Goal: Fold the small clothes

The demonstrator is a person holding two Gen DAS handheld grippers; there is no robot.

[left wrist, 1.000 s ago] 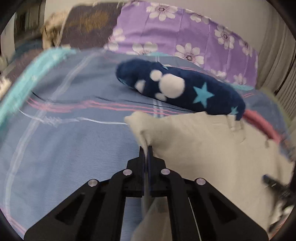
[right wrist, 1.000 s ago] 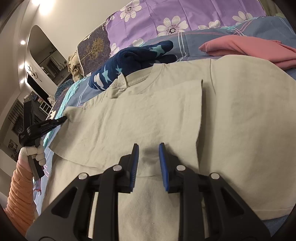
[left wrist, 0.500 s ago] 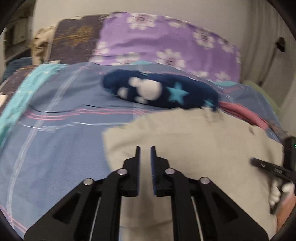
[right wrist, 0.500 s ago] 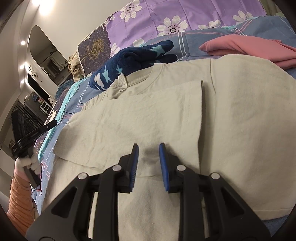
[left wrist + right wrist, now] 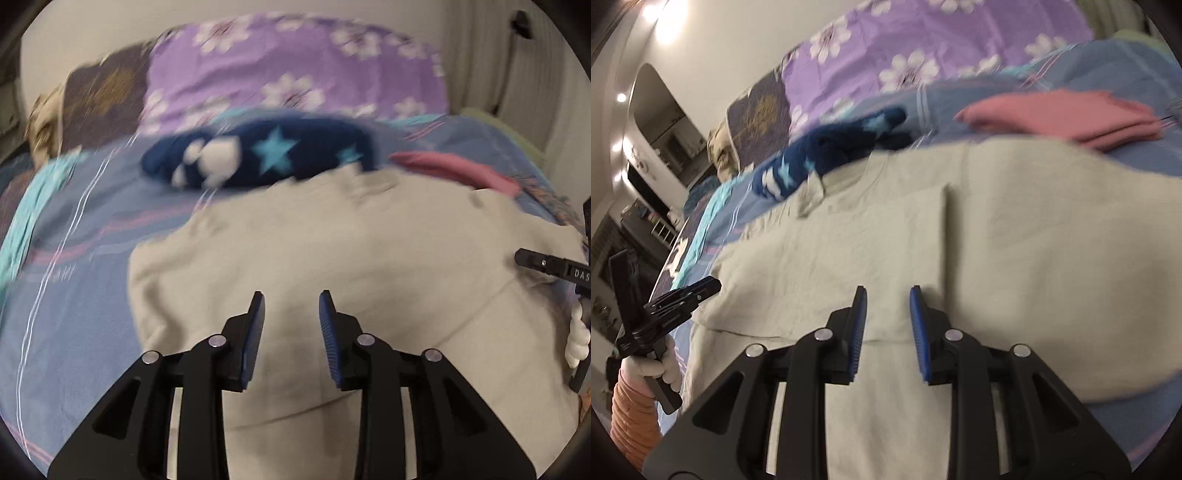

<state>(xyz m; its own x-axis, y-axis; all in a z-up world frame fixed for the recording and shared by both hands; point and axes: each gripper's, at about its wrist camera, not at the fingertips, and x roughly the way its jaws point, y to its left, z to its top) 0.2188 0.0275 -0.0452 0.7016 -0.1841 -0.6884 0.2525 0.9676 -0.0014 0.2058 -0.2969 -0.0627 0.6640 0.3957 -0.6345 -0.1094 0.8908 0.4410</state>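
Observation:
A beige T-shirt (image 5: 332, 240) (image 5: 1015, 240) lies spread on the blue striped bedsheet (image 5: 74, 295), its left side folded in over the body. My left gripper (image 5: 291, 306) hovers over the folded part, jaws opening, nothing between them. My right gripper (image 5: 888, 302) hangs over the lower edge of the folded flap, jaws also opening and empty. The right gripper's tip (image 5: 532, 260) shows at the right edge of the left wrist view. In the right wrist view the left gripper (image 5: 683, 295), held by a gloved hand with an orange sleeve, sits off the shirt's left edge.
A navy fleece garment with stars and white paw prints (image 5: 266, 155) (image 5: 827, 155) lies just beyond the shirt's collar. A folded pink garment (image 5: 454, 166) (image 5: 1063, 118) rests to the far right. A purple flowered pillow (image 5: 295, 74) stands behind them.
My left gripper let go of the shirt's corner, dropped the flap flat, and swung right over the shirt while opening. My right gripper lifted slightly and widened.

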